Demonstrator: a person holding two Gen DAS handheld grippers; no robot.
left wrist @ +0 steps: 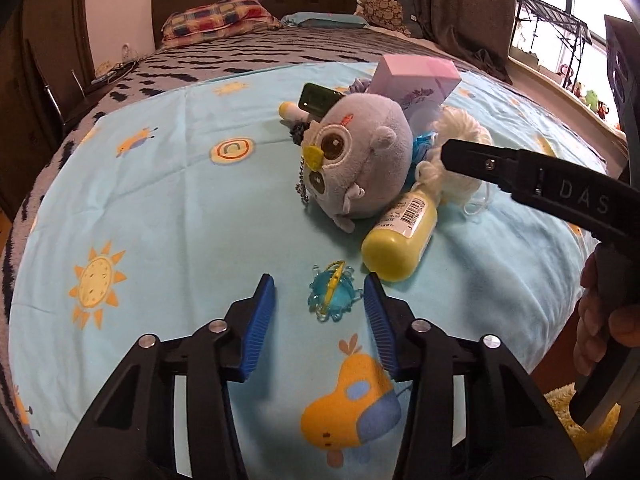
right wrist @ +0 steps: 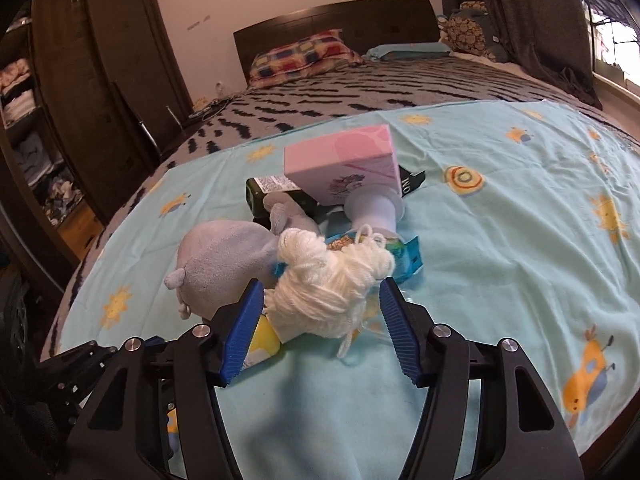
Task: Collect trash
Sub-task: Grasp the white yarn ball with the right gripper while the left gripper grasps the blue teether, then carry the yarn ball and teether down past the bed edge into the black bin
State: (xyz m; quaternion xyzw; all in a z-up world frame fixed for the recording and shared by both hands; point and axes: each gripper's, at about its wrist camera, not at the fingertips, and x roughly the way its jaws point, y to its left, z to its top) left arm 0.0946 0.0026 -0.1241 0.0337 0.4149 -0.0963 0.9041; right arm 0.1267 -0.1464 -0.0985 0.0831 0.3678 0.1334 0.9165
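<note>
Grey plush owl point(left wrist: 354, 160) crowds white yarn point(right wrist: 320, 288); both grippers' fingers spread wide.

The grey owl plush point(left wrist: 356, 160) sits at the middle of a tight heap on the light blue sheet point(left wrist: 168, 208). On its window side a yellow bottle point(left wrist: 400, 236) leans against it, with cream yarn point(left wrist: 456, 148) packed just behind that. Beyond the plush, a pink box point(left wrist: 416, 80) and a dark green bottle point(left wrist: 318, 98) block the far side. The wardrobe side of the plush is bare sheet, open for approach. In front of the plush only a small blue spiky toy point(left wrist: 332, 294) lies, between the spread fingers of the left gripper point(left wrist: 320, 312). The right gripper point(right wrist: 318, 328) straddles the yarn, jaws apart, hemmed by plush and bottle.
</note>
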